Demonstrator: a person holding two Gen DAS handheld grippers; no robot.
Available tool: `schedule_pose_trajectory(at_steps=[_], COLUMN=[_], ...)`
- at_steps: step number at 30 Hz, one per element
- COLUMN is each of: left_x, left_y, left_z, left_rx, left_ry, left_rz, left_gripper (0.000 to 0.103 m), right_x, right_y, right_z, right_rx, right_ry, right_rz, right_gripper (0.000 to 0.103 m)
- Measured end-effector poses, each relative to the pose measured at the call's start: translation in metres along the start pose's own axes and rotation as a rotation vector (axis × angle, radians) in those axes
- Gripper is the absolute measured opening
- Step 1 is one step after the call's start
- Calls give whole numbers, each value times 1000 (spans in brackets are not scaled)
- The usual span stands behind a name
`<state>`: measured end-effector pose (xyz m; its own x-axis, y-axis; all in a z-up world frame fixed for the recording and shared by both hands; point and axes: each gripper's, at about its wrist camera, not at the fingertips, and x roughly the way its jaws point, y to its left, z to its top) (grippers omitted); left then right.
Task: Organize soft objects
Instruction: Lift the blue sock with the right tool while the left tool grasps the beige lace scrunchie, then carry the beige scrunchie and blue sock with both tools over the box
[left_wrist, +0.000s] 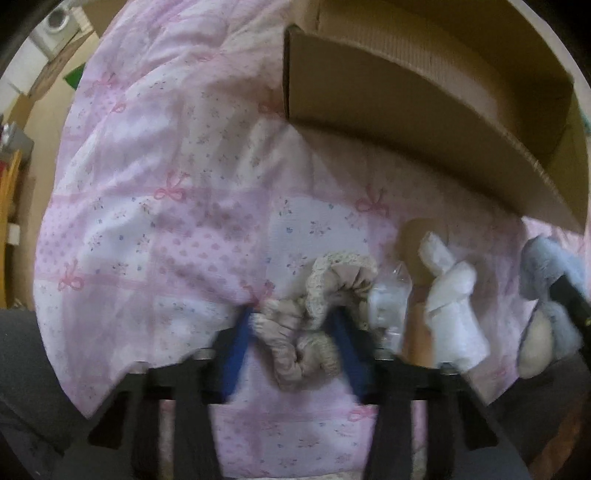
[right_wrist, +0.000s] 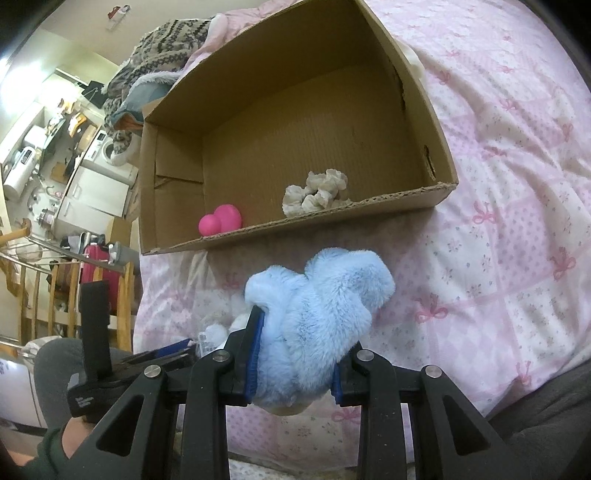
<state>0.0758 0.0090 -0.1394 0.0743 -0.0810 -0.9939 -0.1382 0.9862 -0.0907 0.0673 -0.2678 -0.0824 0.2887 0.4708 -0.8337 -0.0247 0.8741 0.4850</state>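
My left gripper points straight down at the pink quilt, and its blue fingers pinch a beige ruffled scrunchie lying there. To its right lie a clear plastic packet and a white plush toy. My right gripper is shut on a light-blue fluffy plush, held just above the quilt in front of the cardboard box. Inside the box rest a pink heart-shaped toy and a pale scrunchie. The blue plush also shows at the right edge of the left wrist view.
The box stands open-topped on the bed just beyond both grippers. Knitted clothes are piled behind it. Off the bed's left edge stand a red suitcase, wooden rails and kitchen clutter. Dark grey cloth lies at the near edge.
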Motion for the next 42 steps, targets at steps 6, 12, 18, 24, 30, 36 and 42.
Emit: schedule_pose_trajectory(at_steps=[6,12,18,24,30,36,42], left_x=[-1,-37,-81,-116,-147,-171,-184], left_y=[-2,29,44,49,36,17,1], left_z=[-6,-14,-27,-26,-22,-11,14], left_rx=[43,-68,-93,-117,-91,-47,-7], left_ry=[-30,-147,-301,-382,-431,-479,-510], left_rz=[21,13,2,-42,-80,-96,-103], left_gripper=[10,10,10,10,10,10,10], right_x=[1,-10,-32,-58,-85,-108,-119], right_y=[1,7,19,28,27,29,48], right_z=[0,-5,-11,-13,-10,7,28], right_rx=[-6,-40,-98,-123,-127,-124,-215], right_ry=[-2,-36,-97,-143,-194,-262,-329], right_rz=[-5,35,86,77,167,250,170], right_gripper=[31,31,31,31,31,31,31])
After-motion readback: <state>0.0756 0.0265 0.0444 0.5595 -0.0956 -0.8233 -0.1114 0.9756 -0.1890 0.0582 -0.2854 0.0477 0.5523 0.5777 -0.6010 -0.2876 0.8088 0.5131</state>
